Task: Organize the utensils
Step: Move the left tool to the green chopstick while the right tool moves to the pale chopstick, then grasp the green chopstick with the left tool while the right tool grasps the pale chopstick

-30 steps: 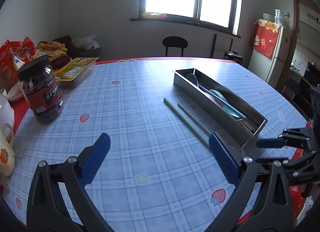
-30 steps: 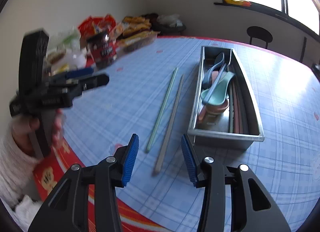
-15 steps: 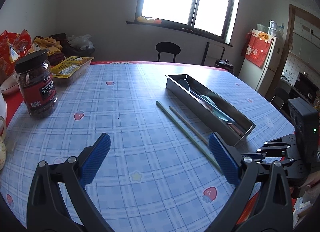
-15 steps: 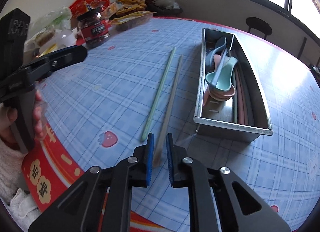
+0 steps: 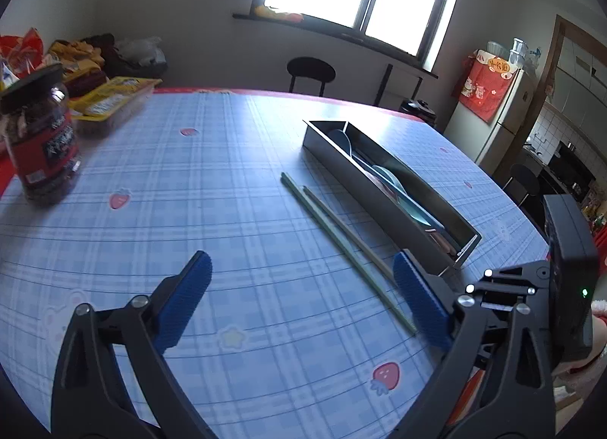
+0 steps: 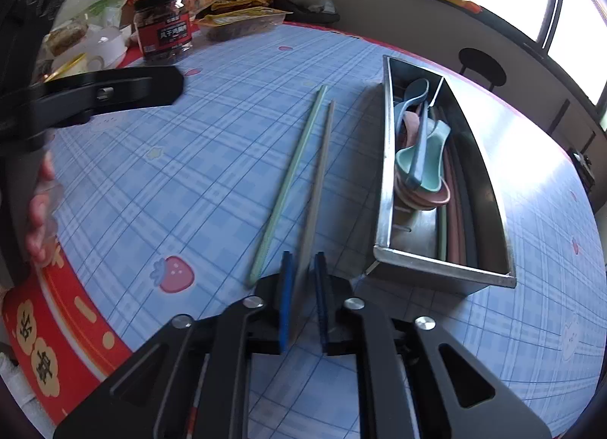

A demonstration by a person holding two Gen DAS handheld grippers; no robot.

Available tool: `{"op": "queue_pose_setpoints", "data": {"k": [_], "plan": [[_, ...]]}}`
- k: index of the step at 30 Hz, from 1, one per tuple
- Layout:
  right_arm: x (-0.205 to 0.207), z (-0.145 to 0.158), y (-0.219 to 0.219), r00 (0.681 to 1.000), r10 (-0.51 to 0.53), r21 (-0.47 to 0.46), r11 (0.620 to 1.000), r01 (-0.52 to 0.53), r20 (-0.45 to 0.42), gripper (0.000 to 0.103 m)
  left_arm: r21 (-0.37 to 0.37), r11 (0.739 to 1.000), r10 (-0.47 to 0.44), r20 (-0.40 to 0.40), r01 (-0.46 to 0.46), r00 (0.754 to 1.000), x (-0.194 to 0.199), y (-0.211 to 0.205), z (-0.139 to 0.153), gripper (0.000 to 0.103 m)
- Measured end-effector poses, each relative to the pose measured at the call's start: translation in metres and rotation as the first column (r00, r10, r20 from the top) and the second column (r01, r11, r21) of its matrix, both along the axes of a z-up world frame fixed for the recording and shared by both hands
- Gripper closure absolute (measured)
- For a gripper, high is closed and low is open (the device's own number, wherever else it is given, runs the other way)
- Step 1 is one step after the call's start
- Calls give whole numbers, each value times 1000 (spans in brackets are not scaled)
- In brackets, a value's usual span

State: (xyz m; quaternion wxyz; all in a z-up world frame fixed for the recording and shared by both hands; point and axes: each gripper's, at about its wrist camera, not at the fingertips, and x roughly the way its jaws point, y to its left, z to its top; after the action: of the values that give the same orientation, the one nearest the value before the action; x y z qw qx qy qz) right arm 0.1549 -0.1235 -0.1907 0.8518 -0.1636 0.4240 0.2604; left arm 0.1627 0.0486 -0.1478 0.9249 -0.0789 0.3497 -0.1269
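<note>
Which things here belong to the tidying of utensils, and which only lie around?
Belong: grey chopstick, green chopstick, metal tray, spoons, right gripper.
Lying about: jar, snack packets, chair.

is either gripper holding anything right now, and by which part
The right gripper is shut on the grey chopstick, at its near end. The left gripper stands open, holding nothing.

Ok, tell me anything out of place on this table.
Two chopsticks, green chopstick and grey chopstick, lie loose on the tablecloth beside the metal tray, where the other utensils sit. The right gripper is shut on the grey one's near end.
</note>
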Motion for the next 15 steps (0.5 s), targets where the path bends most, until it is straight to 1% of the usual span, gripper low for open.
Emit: {"op": "queue_pose_setpoints", "data": {"k": [1,3,5,8,10,15], "plan": [[-2,0,-1,1000,1,1,1000,-1,-2,95,6,1000,-5,-17,5,1000,5,-4,-2,22],[-4,0,-4,1000,2,4,1000,-2,-7,95,20,1000,-12,-54,13,998,18,-12,-8,33],[-5,0,-8,1000,-8,24,1000,9,-19,96,23,999,-20,-77,22,997,28,-21,-12,35],[-8,-1,-13,1000,-17,40,999,18,-23,96,51,998,-26,-116,32,993,46,-35,-17,46],[-12,-1,-15,1000,-17,46,999,18,-10,96,64,998,-13,-141,23,990,56,-40,-21,55],[-15,-3,-18,1000,-12,56,998,11,13,96,97,995,28,-190,-10,981,70,-46,-34,56]]}}
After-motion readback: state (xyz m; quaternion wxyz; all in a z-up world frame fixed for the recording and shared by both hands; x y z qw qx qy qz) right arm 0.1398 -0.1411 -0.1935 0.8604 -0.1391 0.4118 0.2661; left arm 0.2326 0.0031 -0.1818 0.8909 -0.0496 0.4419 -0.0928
